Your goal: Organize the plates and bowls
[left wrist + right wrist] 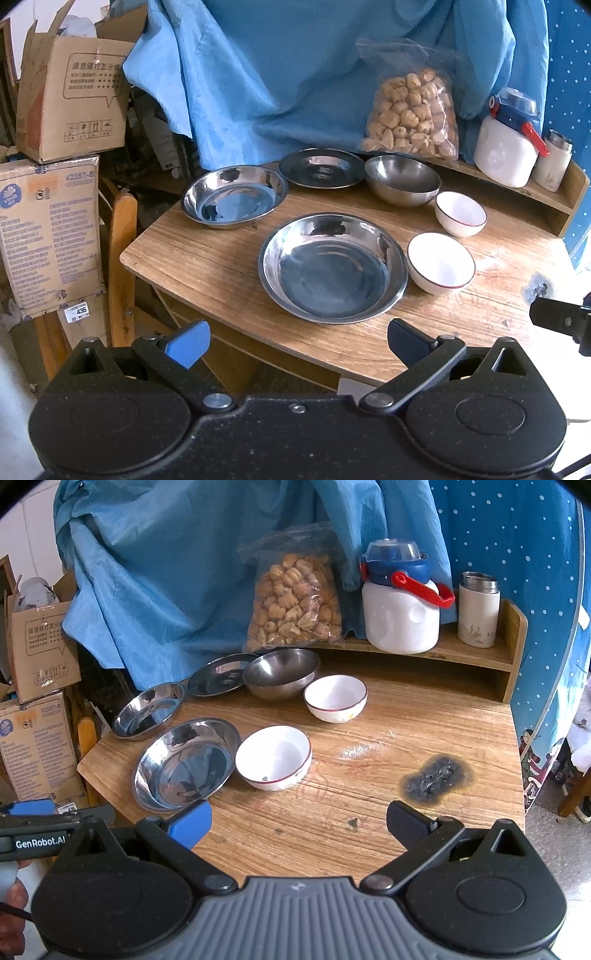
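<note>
3 steel plates (333,267), 1 steel bowl (402,179), 2 white bowls (440,263) on table (207,254).

We see soft, bright daylight glaring on the steel plates (332,267) and table (354,751), sharp centrally, with fisheye bending and dark corners.

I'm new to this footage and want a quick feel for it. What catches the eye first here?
Shiny steel plates crowd the left half of the wooden table, the largest plate nearest, with two white red-rimmed bowls beside them. Behind stands a clear bag of snacks against a blue cloth. A black burn mark scars the table's right side.
</note>
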{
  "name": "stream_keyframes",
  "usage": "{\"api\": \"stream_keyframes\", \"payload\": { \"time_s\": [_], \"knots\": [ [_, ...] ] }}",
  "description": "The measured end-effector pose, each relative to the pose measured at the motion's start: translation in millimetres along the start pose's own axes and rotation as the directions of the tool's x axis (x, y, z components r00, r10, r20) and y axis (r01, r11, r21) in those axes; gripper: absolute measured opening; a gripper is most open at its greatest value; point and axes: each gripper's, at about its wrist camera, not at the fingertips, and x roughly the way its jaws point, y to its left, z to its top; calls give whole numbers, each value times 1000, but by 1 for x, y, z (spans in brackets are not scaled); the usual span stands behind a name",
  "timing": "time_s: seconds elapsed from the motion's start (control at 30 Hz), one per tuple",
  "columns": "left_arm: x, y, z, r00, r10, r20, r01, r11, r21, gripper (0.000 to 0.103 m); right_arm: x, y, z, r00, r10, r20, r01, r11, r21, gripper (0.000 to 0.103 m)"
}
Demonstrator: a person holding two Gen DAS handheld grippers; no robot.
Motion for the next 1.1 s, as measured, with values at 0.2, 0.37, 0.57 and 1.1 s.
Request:
{"api": "stream_keyframes", "payload": {
  "time_s": [0.2, 0.37, 0.57, 1.1],
  "knots": [
    [-2, -7, -1, 999, 31, -7, -31, 999, -16, 102, 4, -6, 2, 999, 30, -12, -30, 999, -21, 103],
    [-6, -18, -1, 997, 71, -12, -72, 997, -28, 102, 4, -16, 6, 998, 62, -20, -62, 998, -30, 103],
    [-8, -37, -4, 991, 127, -38, -129, 991, -42, 102, 6, -32, 7, 993, 110, -33, -112, 992, -50, 103],
    [-19, -62, 3, 963, 255, -87, -265, 954, -142, 102, 7, -72, 15, 972, 218, -82, -225, 971, -85, 103]
  ]
}}
